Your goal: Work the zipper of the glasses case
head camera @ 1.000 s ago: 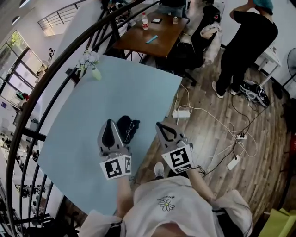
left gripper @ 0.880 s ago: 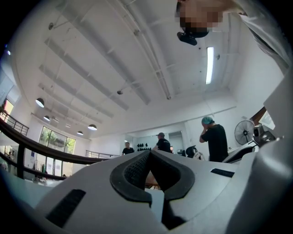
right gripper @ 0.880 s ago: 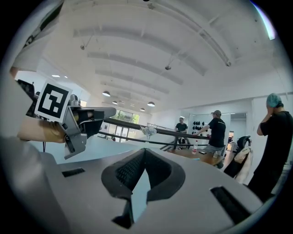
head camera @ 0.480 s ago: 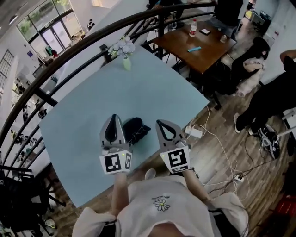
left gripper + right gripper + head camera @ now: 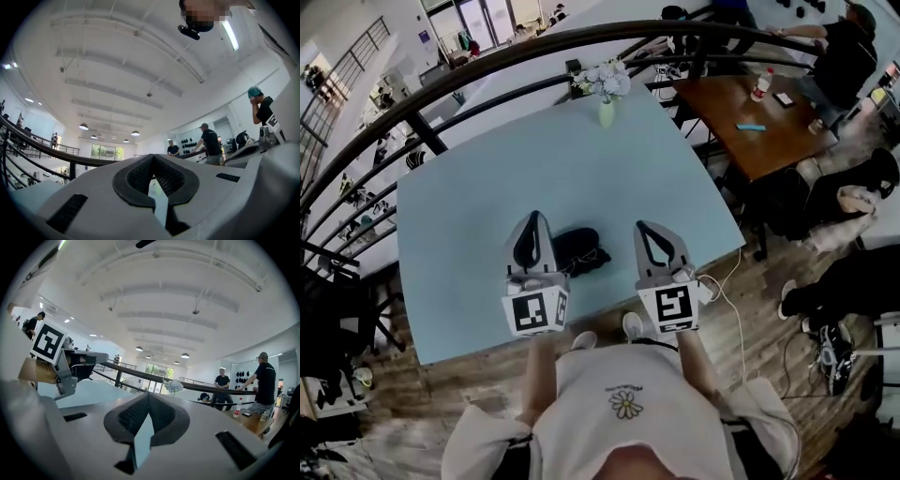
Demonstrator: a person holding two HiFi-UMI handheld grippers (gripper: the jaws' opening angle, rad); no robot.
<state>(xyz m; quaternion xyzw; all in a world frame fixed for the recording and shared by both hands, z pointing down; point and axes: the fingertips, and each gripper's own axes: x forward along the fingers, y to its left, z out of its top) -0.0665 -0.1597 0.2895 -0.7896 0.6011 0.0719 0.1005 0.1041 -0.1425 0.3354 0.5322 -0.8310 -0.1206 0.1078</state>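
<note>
— Where's the glasses case (image 5: 581, 251)?
— On the blue table (image 5: 469, 216), between the tools, just beside the left tool (image 5: 534, 219).
— And the jaws?
— Left tool closed, tips together. Right tool (image 5: 648, 228) likewise (neither grips anything).

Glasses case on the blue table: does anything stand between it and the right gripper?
Nothing visible does. The black glasses case lies between the left gripper and the right gripper; only bare table shows in the gap on the right side. The flower vase stands away at the far edge.
</note>
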